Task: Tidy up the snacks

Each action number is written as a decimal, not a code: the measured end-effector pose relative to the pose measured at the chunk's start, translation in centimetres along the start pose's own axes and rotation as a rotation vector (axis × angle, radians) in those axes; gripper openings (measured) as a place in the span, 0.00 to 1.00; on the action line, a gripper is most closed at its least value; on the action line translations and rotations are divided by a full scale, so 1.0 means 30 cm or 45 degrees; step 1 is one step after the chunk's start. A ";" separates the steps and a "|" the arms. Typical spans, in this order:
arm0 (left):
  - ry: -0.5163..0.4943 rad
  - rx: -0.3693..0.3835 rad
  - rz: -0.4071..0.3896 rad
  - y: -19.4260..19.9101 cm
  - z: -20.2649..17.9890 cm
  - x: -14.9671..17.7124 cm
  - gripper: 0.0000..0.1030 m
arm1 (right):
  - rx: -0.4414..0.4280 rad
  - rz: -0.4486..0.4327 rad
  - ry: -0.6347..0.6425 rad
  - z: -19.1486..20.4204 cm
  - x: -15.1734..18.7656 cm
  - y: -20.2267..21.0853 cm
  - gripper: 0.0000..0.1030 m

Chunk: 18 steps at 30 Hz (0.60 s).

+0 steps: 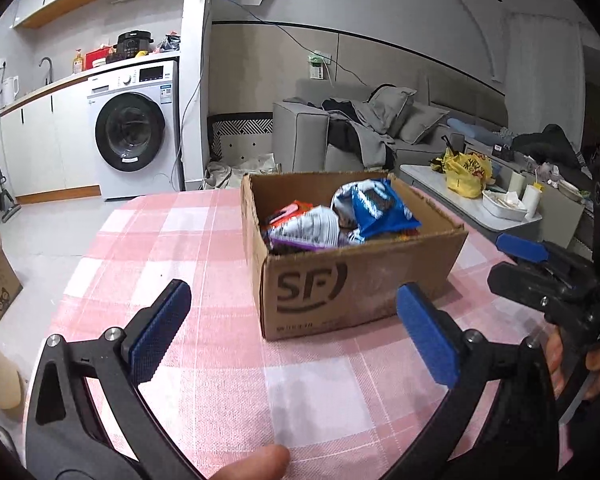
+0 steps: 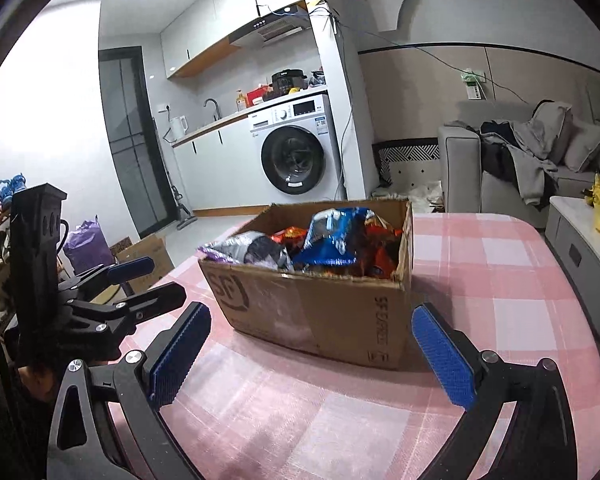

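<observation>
Both the left tongs (image 1: pixel 294 338) and the right tongs (image 2: pixel 310 354) are seen spread wide, with nothing gripped between them. The cardboard box (image 1: pixel 356 280) is found just ahead of both, standing on the pink checked bench (image 1: pixel 204 360), and the snack packets (image 1: pixel 340 216) are piled inside it. The packets look already gathered, or about to be sorted. If sorting is next, a reach over the near wall would be called for.

White washing machine (image 1: pixel 134 130) under counter, grey sofa (image 1: pixel 364 132), pale tiled floor (image 1: pixel 52 228)
</observation>
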<state>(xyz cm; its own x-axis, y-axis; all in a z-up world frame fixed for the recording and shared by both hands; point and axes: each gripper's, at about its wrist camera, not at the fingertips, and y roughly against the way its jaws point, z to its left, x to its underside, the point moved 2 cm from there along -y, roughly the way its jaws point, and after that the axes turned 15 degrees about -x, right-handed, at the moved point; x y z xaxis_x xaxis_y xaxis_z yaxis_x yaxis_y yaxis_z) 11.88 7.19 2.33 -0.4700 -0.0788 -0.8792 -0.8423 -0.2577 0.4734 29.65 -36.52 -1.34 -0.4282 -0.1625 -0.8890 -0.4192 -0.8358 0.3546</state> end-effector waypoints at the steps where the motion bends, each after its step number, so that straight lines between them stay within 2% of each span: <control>1: 0.001 -0.004 -0.012 0.002 0.001 0.005 0.99 | 0.007 -0.008 0.010 0.002 0.008 -0.001 1.00; 6: 0.041 -0.020 -0.053 -0.009 0.001 0.025 0.99 | 0.037 -0.055 0.054 0.012 0.022 0.009 1.00; 12: 0.085 -0.077 -0.045 -0.034 0.016 0.054 0.99 | 0.048 -0.081 0.064 0.010 0.022 0.016 1.00; 18: 0.101 -0.093 -0.052 -0.051 0.033 0.058 0.99 | 0.074 -0.076 0.060 0.000 0.029 0.012 1.00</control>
<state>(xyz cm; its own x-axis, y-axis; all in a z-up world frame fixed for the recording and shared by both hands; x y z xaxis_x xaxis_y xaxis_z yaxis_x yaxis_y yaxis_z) 12.10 8.41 0.13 -0.4109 -0.1421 -0.9005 -0.8375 -0.3314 0.4344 29.12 -36.96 -1.98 -0.3632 -0.1389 -0.9213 -0.4894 -0.8130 0.3155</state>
